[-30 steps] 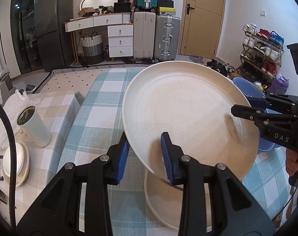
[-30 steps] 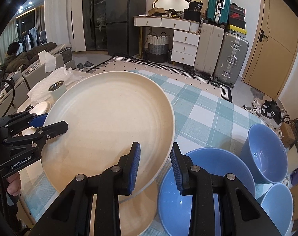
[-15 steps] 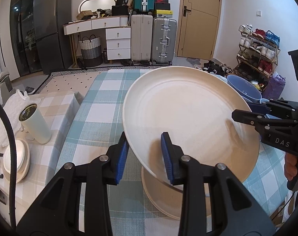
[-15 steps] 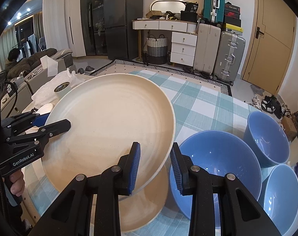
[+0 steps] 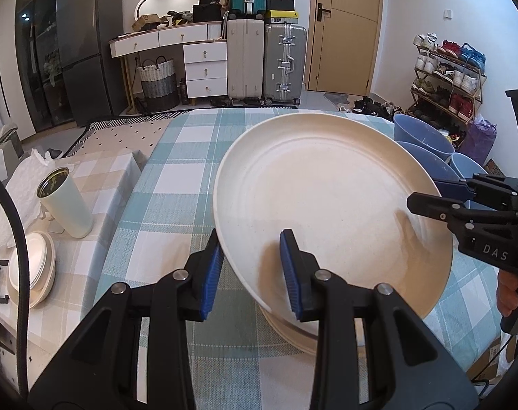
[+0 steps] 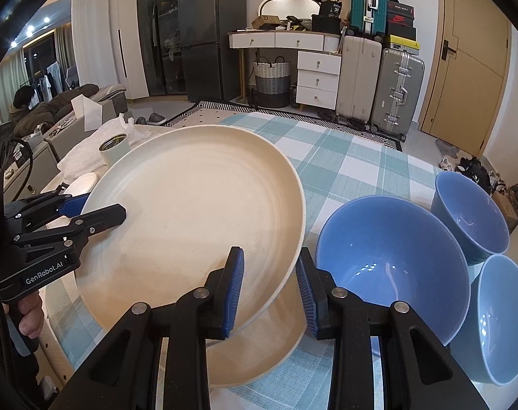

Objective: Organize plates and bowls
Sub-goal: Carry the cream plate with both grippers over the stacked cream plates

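Note:
A large cream plate (image 5: 327, 205) (image 6: 197, 218) hangs tilted just above a second cream plate (image 5: 293, 331) (image 6: 259, 348) lying on the checked tablecloth. My left gripper (image 5: 250, 270) is shut on the upper plate's left rim. My right gripper (image 6: 269, 290) is shut on its opposite rim. Each gripper shows in the other view: the right one (image 5: 439, 194), the left one (image 6: 95, 208). Three blue bowls stand to the right: a large one (image 6: 392, 270) and two smaller ones (image 6: 470, 215) (image 6: 501, 317).
A pale green cup (image 5: 66, 205) and small white dishes (image 5: 33, 273) sit on a beige-checked side surface at the left. The teal-checked table (image 5: 177, 177) stretches ahead. Suitcases, a dresser and a shoe rack stand beyond.
Both grippers have carried the cream plate down toward the plate lying on the table. The gap between the two plates is smaller.

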`<state>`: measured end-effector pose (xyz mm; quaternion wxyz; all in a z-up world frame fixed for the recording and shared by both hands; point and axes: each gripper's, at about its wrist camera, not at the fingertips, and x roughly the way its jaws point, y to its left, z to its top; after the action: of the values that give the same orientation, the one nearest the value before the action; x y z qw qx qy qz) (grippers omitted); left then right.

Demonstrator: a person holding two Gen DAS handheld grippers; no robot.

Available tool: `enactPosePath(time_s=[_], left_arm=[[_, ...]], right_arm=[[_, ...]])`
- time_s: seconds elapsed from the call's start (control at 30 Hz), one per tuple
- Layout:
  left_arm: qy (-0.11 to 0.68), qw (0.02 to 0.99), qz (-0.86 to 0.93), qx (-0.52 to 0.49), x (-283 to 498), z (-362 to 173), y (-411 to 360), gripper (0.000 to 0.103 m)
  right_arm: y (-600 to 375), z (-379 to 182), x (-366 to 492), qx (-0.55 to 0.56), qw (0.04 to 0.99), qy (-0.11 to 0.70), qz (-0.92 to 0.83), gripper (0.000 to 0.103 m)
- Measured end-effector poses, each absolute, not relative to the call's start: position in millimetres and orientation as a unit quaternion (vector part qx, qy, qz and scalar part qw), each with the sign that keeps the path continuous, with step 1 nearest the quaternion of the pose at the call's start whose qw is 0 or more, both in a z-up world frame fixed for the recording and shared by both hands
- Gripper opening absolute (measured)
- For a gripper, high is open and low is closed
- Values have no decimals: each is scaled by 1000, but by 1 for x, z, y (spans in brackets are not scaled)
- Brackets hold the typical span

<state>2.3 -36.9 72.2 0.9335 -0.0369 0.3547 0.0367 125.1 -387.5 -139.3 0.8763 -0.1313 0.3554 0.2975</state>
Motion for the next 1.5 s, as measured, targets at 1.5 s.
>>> enactPosePath(time_s=[1.5], left_arm=[[392, 919, 29, -18, 22, 0, -48, 30]], right_arm=[[-398, -190, 105, -135, 873, 391, 258, 32]])
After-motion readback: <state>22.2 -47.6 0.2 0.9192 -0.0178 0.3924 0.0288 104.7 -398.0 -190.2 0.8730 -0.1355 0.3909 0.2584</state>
